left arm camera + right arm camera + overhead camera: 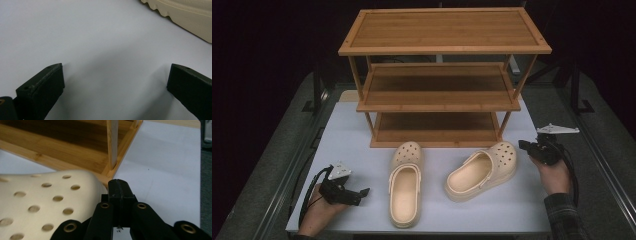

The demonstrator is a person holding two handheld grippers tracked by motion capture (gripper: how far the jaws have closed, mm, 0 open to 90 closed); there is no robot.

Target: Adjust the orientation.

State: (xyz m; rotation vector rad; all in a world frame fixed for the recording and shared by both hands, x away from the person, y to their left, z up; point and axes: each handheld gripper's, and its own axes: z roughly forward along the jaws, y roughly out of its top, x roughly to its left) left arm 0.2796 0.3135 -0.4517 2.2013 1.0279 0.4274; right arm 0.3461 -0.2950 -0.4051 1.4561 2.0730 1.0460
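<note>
Two cream perforated clogs lie on the white table in front of a three-tier wooden rack (439, 95). The left clog (405, 184) points away from me; the right clog (482, 171) is angled toward the rack's right leg. My left gripper (362, 192) rests at the front left, open, its black jaws wide apart over bare table (112, 75), with the left clog's ridged sole (185, 15) beyond them. My right gripper (526, 146) hovers just right of the right clog's toe, shut, its jaws (120, 191) pressed together beside the holed toe (42, 202).
The rack's bottom shelf (62, 147) and right front post (112, 142) stand close behind the right clog. Table edges run along dark metal rails on both sides (607, 165). Bare tabletop (347, 140) lies left of the clogs.
</note>
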